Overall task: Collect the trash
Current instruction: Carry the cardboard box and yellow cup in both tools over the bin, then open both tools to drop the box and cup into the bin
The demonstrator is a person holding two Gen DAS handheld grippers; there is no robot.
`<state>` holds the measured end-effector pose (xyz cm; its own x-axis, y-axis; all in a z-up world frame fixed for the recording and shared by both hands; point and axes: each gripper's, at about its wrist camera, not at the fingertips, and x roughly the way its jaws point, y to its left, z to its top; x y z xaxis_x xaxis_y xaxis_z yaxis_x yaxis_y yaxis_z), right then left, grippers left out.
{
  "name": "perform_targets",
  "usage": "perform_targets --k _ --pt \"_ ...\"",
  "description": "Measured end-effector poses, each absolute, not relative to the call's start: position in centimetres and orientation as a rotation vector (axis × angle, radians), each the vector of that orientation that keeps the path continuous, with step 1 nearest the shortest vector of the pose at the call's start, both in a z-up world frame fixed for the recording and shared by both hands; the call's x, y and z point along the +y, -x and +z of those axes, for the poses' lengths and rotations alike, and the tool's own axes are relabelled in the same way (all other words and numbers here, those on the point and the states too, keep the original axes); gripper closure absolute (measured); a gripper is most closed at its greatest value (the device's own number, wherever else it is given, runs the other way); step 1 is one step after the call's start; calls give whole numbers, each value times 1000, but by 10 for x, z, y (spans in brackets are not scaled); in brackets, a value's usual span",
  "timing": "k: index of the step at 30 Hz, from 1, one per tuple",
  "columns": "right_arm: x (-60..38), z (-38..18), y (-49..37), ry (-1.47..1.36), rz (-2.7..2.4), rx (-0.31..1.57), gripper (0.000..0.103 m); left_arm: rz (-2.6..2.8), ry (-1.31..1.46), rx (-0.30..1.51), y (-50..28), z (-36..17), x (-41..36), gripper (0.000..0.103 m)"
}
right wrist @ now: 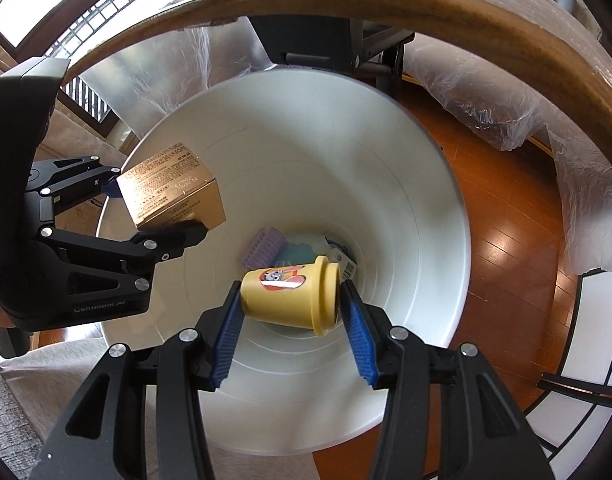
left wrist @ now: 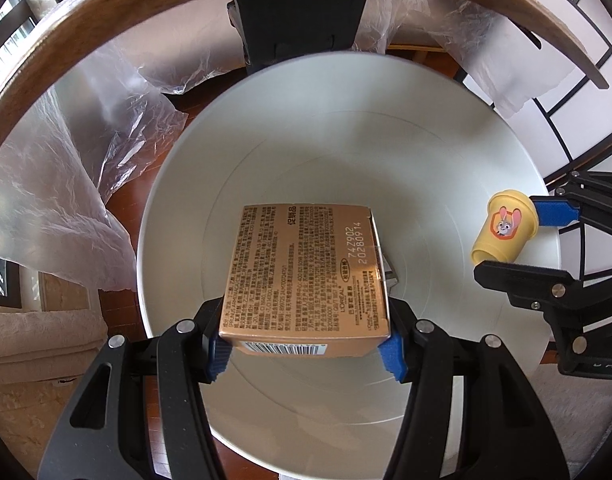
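Beneath held cup (right wrist: 291, 298): purple roller (right wrist: 261, 249)

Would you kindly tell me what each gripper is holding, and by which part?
The left gripper clamps the gold cardboard box by its barcode end; the right gripper pinches the yellow plastic cup end to end, base and rim.

Above white bin (right wrist: 418, 184): yellow cup (right wrist: 289, 300) sideways, clamped in right gripper (right wrist: 291, 312); gold box (right wrist: 173, 192) clamped in left gripper (right wrist: 157, 216).

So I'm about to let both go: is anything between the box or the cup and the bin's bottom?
Nothing visible. The gold box and yellow cup hang over the open white bin; only earlier trash lies at the bottom.
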<state>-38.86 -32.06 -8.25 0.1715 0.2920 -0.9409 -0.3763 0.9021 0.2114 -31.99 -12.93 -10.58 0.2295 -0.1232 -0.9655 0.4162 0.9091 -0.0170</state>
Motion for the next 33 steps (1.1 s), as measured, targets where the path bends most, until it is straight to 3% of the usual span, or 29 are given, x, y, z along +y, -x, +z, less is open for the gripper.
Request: perform_targets --k 21,23,30,33 --pt "-328 -87 390 63 442 1332 54 -376 -262 1325 318 -111 -124 43" --pt "-329 -86 390 57 438 1331 48 -379 -262 1320 318 -110 -124 33" --pt "-332 -78 389 37 429 1311 41 -386 -263 1305 317 -108 -123 33" --pt "-336 -64 392 21 432 1270 33 -397 -250 1293 319 -102 -122 18"
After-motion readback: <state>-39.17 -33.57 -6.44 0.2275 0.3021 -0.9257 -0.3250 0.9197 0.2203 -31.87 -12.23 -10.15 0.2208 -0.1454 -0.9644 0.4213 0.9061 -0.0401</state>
